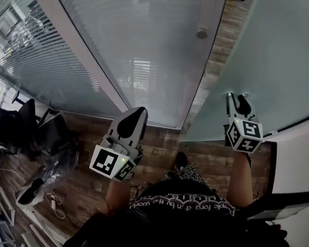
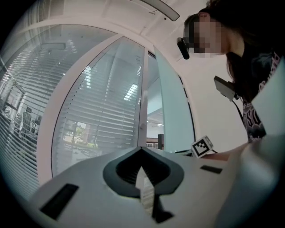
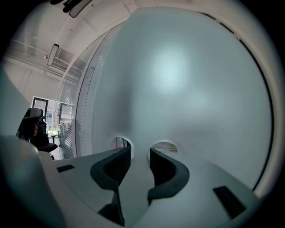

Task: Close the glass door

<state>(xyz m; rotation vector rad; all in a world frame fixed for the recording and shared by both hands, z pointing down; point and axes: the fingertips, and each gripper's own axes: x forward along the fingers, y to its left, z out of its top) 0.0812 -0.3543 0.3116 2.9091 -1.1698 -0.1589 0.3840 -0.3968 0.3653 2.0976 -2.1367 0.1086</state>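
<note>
The frosted glass door (image 1: 266, 53) stands at the right, swung away from the fixed glass panel (image 1: 148, 46), with a strip of wooden floor (image 1: 218, 51) between them. My right gripper (image 1: 236, 99) points at the door's face near its lower part. In the right gripper view the door (image 3: 178, 80) fills the frame, with two round clear spots (image 3: 164, 146) just past the right gripper (image 3: 139, 151). Its jaws stand slightly apart with nothing between them. My left gripper (image 1: 138, 113) hangs in front of the fixed panel, shut and empty. In the left gripper view the left gripper (image 2: 141, 150) points up at blinds behind glass.
A round metal fitting (image 1: 202, 34) sits on the fixed panel. A black chair and bags (image 1: 16, 131), shoes (image 1: 29, 191) and cables lie on the floor at the left. A white wall (image 1: 306, 161) rises at the right. My foot (image 1: 181, 158) is below the door edge.
</note>
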